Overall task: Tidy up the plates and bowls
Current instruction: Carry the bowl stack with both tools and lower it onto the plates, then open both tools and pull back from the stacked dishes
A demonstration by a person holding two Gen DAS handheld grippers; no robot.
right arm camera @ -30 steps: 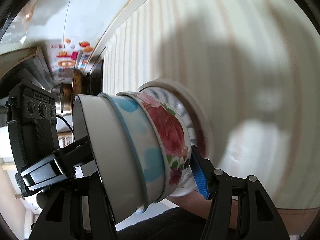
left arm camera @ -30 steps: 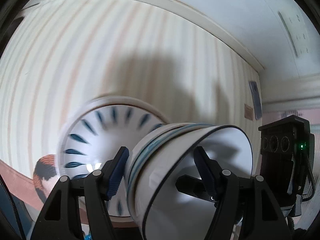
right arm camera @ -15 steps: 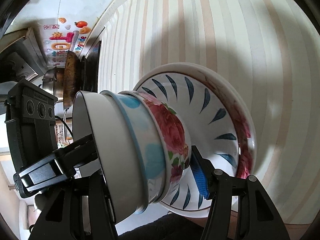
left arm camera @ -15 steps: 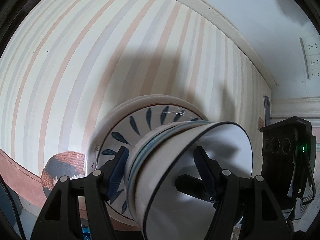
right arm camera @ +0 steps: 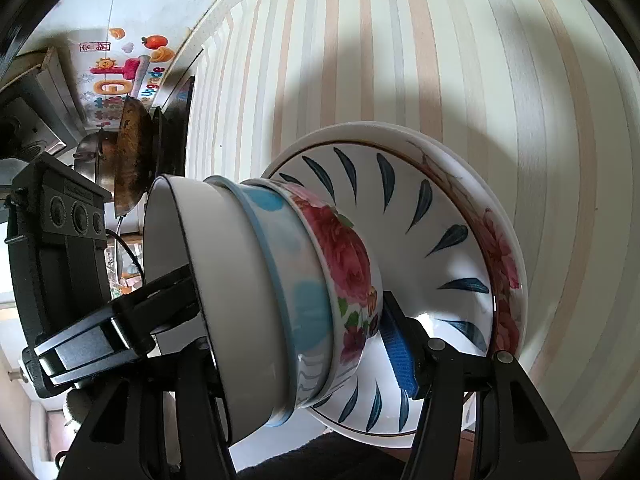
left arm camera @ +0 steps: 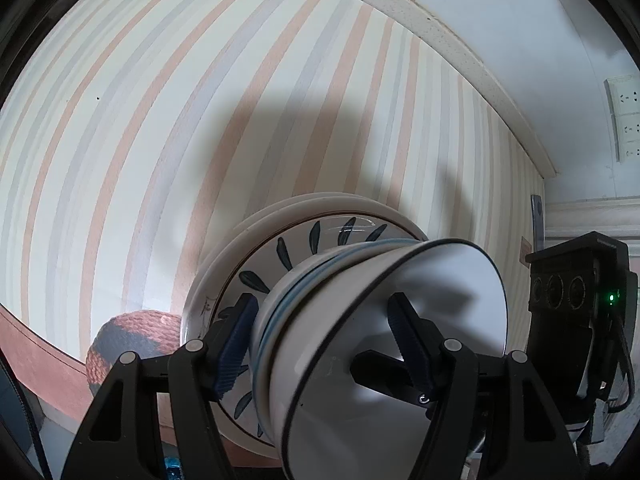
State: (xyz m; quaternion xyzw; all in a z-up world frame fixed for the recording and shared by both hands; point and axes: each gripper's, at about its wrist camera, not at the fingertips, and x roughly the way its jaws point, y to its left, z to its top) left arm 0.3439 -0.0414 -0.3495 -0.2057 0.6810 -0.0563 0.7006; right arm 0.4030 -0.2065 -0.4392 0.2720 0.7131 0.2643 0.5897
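A nested stack of three bowls (left arm camera: 360,320) is gripped from both sides: a white bowl with a dark rim on top, a blue-patterned bowl in the middle, a red rose bowl (right arm camera: 344,256) at the bottom. My left gripper (left arm camera: 320,332) is shut on the stack's rim, one finger inside the white bowl. My right gripper (right arm camera: 304,332) is shut on the opposite side. The stack sits over a pile of plates (right arm camera: 440,216) whose top plate has blue leaf marks; the pile also shows in the left wrist view (left arm camera: 304,236). Whether the stack touches it is hidden.
The striped tablecloth (left arm camera: 160,140) covers the table. A woven red and dark coaster (left arm camera: 132,340) lies beside the plates. A pan (right arm camera: 128,160) and pot stand at the table's far end. Wall sockets (left arm camera: 624,120) are at the right.
Both grippers have carried the bowl stack over the plate pile, and the plates now fill more of both views. The blur has gone.
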